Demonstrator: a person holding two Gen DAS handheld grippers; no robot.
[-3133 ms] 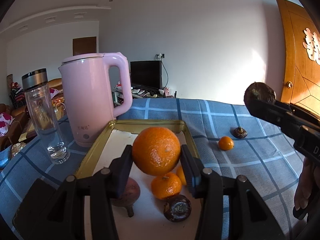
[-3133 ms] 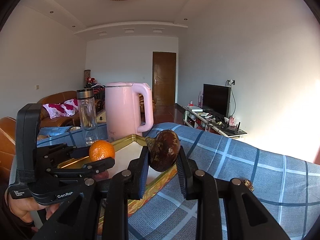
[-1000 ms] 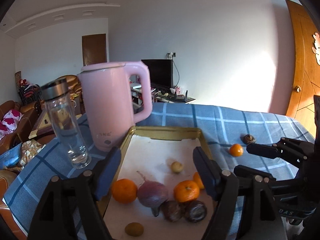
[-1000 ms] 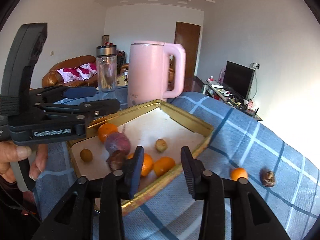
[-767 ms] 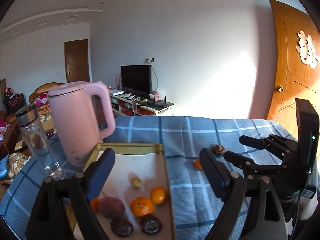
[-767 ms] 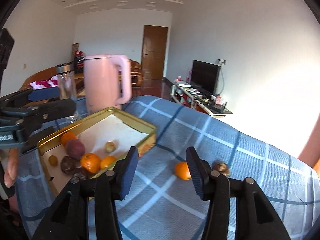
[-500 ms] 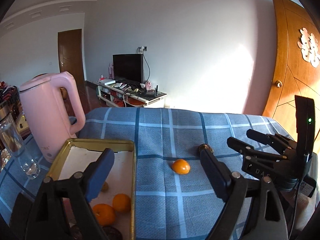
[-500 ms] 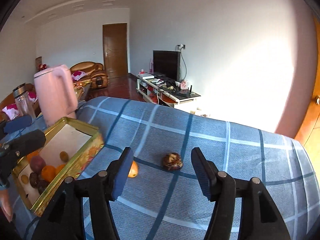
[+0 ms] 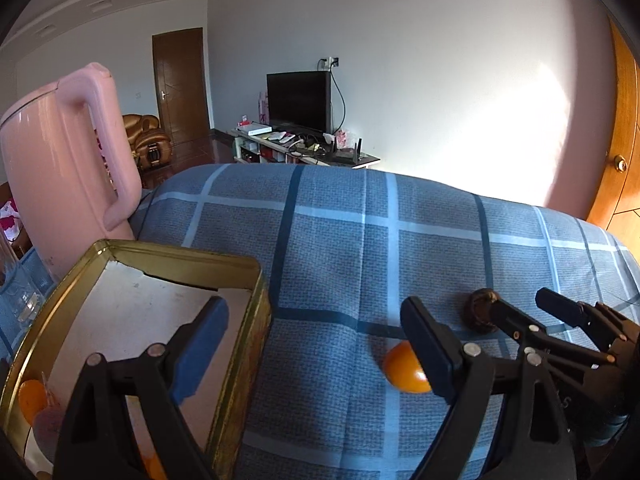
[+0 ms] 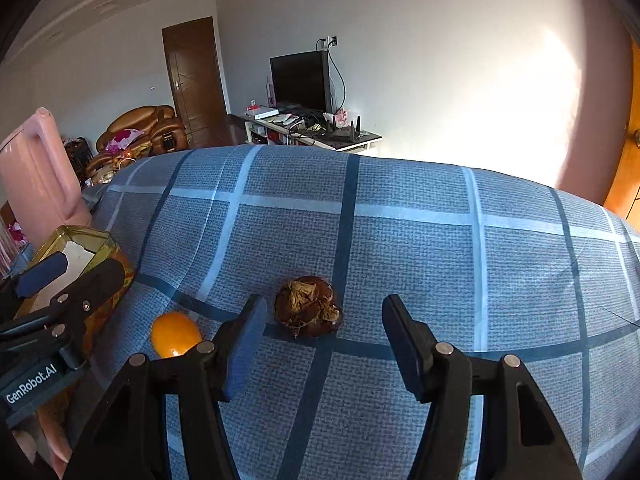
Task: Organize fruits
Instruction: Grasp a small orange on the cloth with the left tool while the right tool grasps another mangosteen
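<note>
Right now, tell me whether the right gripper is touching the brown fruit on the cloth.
Apart. In the right wrist view, the right gripper is open, and blue cloth shows between the brown fruit and each finger.

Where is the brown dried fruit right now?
In the right wrist view the brown dried fruit lies on the blue checked cloth, just ahead of the open right tool, with the small orange to its left.
</note>
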